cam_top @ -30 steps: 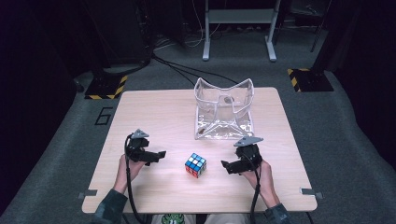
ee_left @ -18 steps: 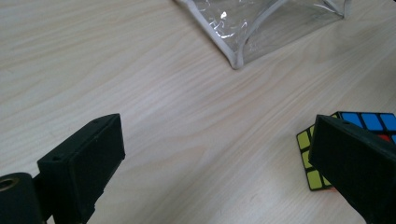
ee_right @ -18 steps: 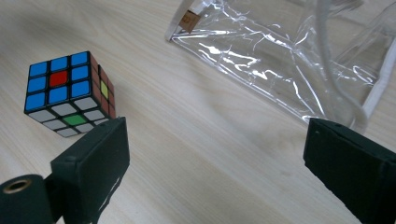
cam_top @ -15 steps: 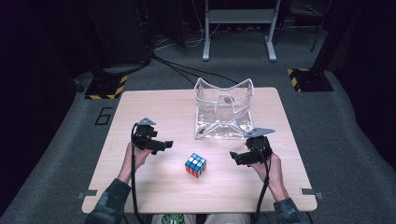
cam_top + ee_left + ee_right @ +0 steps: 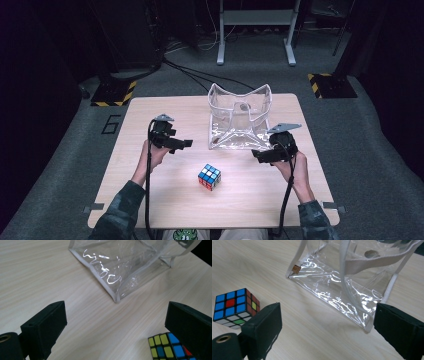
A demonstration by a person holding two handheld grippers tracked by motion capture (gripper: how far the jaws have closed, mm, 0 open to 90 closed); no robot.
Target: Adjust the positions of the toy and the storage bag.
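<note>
The cube (image 5: 209, 177) sits on the tabletop (image 5: 150, 200), near its front middle, just in front of the clear bag (image 5: 240, 117), which stands open-mouthed at the centre-rear. Cube and bag are apart, with a strip of bare wood between them.

Both hand-held grippers hover on either side, each with its jaws spread wide and nothing between them. The left hand-held gripper (image 5: 182, 144) is to the cube's left and a little behind it, its jaws pointing toward the bag's near corner; in the left gripper view the cube (image 5: 170, 347) lies low at the right, partly behind the right jaw, so it is off that gripper's line. The right hand-held gripper (image 5: 260, 154) hangs beside the bag's right front corner, jaws pointing left; in the right gripper view the cube (image 5: 235, 307) lies at the left, just past the left jaw, and the bag (image 5: 352, 282) is straight ahead.

The cube has no long axis, so any pair of opposite faces would serve. Neither gripper is clearly nearer. The left would need to swing toward the person and down; the right seems better placed to steady the bag's rim.
</note>
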